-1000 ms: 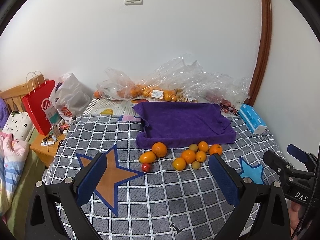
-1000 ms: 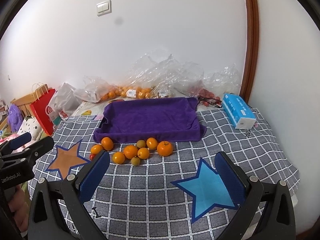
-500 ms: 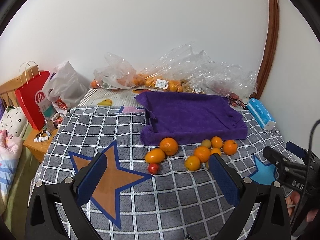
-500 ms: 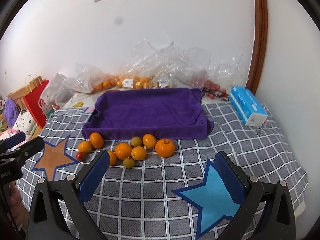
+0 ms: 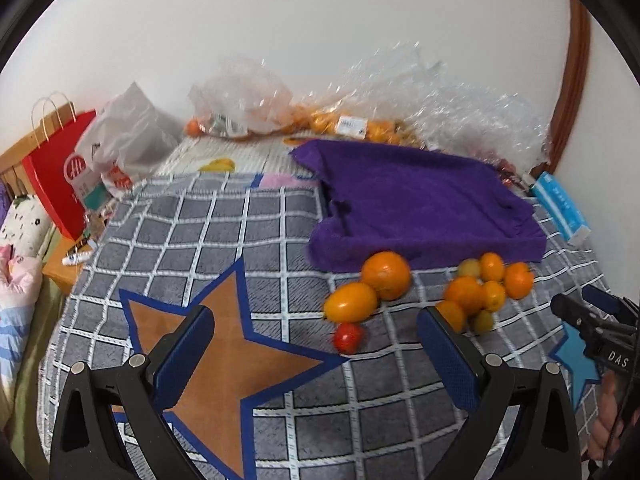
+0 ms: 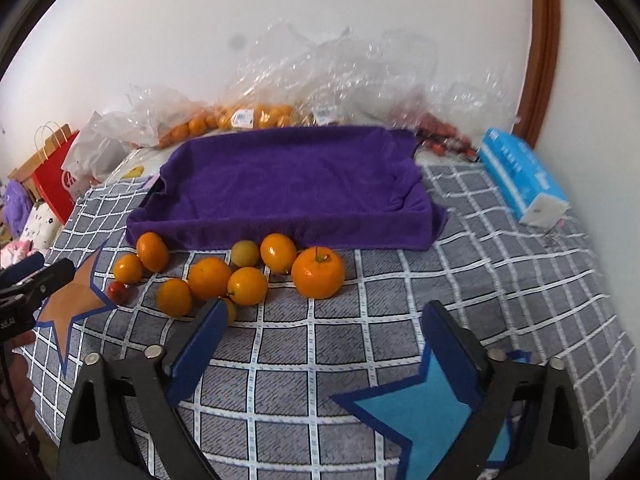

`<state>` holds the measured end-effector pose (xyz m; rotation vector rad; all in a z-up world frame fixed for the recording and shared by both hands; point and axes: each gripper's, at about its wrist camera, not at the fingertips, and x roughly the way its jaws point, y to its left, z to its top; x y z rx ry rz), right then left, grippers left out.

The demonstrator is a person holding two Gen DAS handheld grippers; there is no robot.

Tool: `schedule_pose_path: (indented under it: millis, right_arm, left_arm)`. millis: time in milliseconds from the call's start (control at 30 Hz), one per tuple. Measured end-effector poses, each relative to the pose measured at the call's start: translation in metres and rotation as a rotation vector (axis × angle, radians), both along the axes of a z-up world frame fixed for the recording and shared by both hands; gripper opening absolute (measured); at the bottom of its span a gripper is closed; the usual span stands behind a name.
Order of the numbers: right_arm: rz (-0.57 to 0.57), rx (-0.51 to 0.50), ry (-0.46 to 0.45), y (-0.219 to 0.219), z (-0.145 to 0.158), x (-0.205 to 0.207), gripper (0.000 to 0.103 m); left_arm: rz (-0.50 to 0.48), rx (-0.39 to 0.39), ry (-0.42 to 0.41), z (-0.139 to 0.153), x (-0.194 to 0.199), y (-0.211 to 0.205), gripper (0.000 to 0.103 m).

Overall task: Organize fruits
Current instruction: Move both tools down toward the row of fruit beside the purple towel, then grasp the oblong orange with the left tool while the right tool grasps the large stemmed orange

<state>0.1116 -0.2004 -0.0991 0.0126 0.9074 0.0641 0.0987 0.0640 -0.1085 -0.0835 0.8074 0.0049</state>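
A row of loose fruits lies on the checked blanket in front of a purple towel-lined tray (image 5: 420,208) (image 6: 280,184). It includes a large orange (image 5: 386,274), an oval orange fruit (image 5: 351,301), a small red tomato (image 5: 348,337) (image 6: 118,291), and a stemmed orange (image 6: 318,272). My left gripper (image 5: 315,312) hovers open just in front of the tomato, holding nothing. My right gripper (image 6: 326,308) hangs just short of the stemmed orange; its jaws are closing, still wide apart, with nothing between them.
Clear plastic bags of fruit (image 6: 256,116) lie against the wall behind the tray. A blue tissue pack (image 6: 520,178) is at the right, a red paper bag (image 5: 60,184) and a white bag (image 5: 128,136) at the left. The bed drops off on the left.
Both grippers have come down and forward toward the fruit row, which now looks larger and nearer. The right jaws have narrowed slightly.
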Motion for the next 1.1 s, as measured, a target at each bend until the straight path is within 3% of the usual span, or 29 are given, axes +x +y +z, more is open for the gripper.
schedule_pose_path:
  millis: [167,367,700,833,967,1100]
  right_arm:
    - [0.002,-0.009,0.014,-0.001,-0.019,0.016,0.077]
    - [0.025,-0.023,0.033,-0.001,-0.041,0.033,0.065]
    - [0.052,-0.035,0.044,0.002,-0.061,0.049,0.064]
    - [0.043,-0.006,0.043,0.000,-0.062,0.055,0.064]
    - [0.061,-0.011,0.041,0.003,-0.063,0.057,0.055]
    - [0.088,-0.021,0.032,0.009,-0.063,0.055,0.045]
  left_arm:
    - [0.001,-0.067,0.038,-0.015,0.010,0.011,0.098]
    - [-0.015,-0.088,0.044,-0.028,0.016,0.012,0.097]
    - [-0.087,-0.127,0.095,-0.053,0.037,-0.003,0.080]
    - [-0.102,-0.172,0.081,-0.054,0.045,-0.003,0.067]
    - [-0.140,-0.114,0.081,-0.055,0.051,-0.015,0.042]
    - [-0.157,-0.098,0.070,-0.055,0.050,-0.018,0.039]
